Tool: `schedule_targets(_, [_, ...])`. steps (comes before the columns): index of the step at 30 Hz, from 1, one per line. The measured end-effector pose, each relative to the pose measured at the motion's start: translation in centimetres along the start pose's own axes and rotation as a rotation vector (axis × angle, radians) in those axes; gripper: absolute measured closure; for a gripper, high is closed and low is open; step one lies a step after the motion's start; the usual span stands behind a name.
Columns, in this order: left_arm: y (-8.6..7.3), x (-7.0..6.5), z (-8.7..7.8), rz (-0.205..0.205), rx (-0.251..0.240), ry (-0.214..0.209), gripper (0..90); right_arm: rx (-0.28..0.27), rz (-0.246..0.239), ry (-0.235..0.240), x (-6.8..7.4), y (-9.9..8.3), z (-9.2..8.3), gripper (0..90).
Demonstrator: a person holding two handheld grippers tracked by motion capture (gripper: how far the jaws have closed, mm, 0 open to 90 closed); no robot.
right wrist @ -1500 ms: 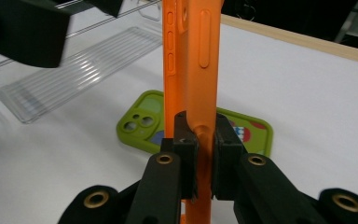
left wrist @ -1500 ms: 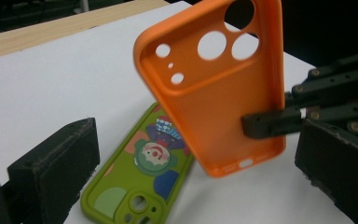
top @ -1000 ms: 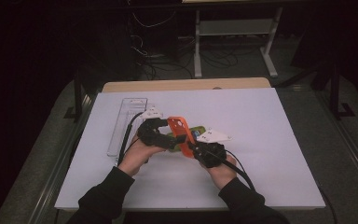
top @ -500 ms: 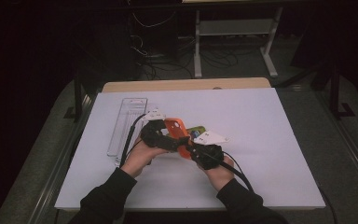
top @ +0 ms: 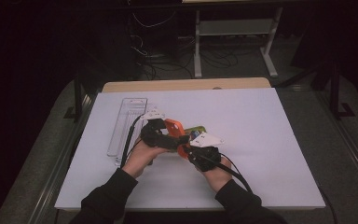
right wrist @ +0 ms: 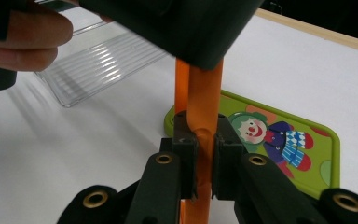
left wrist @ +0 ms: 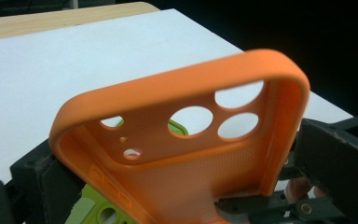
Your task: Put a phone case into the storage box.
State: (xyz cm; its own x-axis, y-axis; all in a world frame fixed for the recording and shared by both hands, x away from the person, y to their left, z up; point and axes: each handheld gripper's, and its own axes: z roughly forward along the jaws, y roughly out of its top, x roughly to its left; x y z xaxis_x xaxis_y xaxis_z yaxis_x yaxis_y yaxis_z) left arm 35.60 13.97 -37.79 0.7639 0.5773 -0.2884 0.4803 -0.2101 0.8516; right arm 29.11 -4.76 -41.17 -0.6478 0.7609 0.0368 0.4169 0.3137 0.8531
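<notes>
Holding an orange phone case (top: 173,129) above the near-left middle of the white desk (top: 270,140), both hand-held grippers meeting on it. Right hand-held gripper (right wrist: 204,154) nearly shut, jaws pinching one thin edge of the case from the near side. Left hand-held gripper (top: 157,135) clamped across the case's width from the left, jaws set wide against its two long sides, camera holes pointing up and away. Case raised off the desk, tilted upright. Lying flat just beyond and beneath it, a green phone case with a clown picture (right wrist: 279,135), touching the desk. Resting farther left, a clear plastic tray (top: 123,123), near the desk's left edge and apart from both cases.
</notes>
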Motion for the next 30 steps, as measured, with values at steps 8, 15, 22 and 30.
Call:
schedule_targets(8, [0.0,0.5,-0.5,0.015,-0.015,0.010,10.0,0.001,-0.011,0.003,0.2,-0.1,0.2,80.8])
schedule_targets(15, [0.0,0.2,-0.7,0.014,-0.026,0.014,13.9,0.002,-0.009,0.001,0.2,-0.1,0.2,80.6])
schedule_targets(22, [0.2,0.1,-0.7,0.028,-0.023,0.018,15.4,0.004,-0.010,0.007,0.2,0.0,0.2,75.1])
schedule_targets(30, [0.2,0.4,-0.9,0.029,-0.014,0.037,15.5,0.012,-0.001,0.112,-2.3,-0.2,-1.3,39.7])
